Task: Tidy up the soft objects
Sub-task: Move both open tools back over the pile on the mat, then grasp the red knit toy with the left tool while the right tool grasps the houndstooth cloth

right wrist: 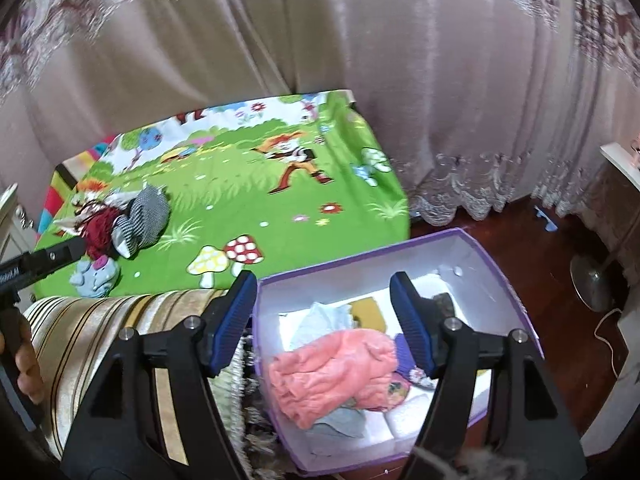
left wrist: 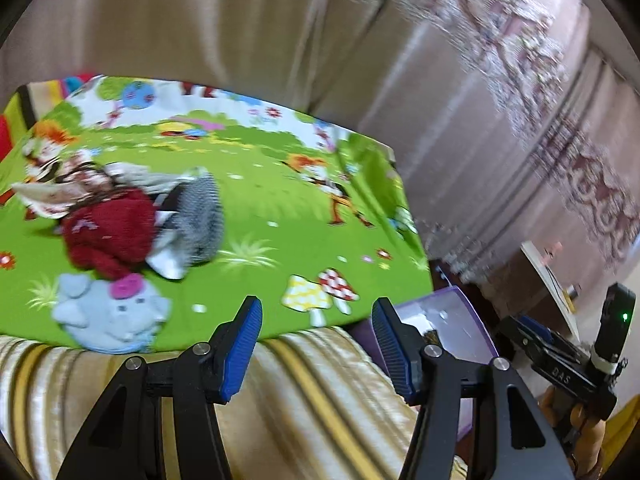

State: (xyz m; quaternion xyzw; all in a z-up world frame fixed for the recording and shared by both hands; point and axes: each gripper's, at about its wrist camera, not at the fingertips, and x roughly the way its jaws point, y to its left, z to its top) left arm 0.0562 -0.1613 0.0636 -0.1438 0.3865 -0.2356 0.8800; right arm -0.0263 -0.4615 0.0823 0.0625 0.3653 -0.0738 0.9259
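On the green cartoon sheet lies a pile of soft things: a dark red knit garment, a black-and-white checked cloth and a light blue plush elephant with a pink patch. My left gripper is open and empty, above the striped cushion edge, to the right of the pile. My right gripper is open and empty above the purple box, which holds a pink fleece cloth and other soft items. The pile also shows in the right wrist view.
A gold striped cushion lies along the bed's near edge. Beige curtains hang behind the bed. The box stands on a dark wood floor, with a fan base and a white cable at the right.
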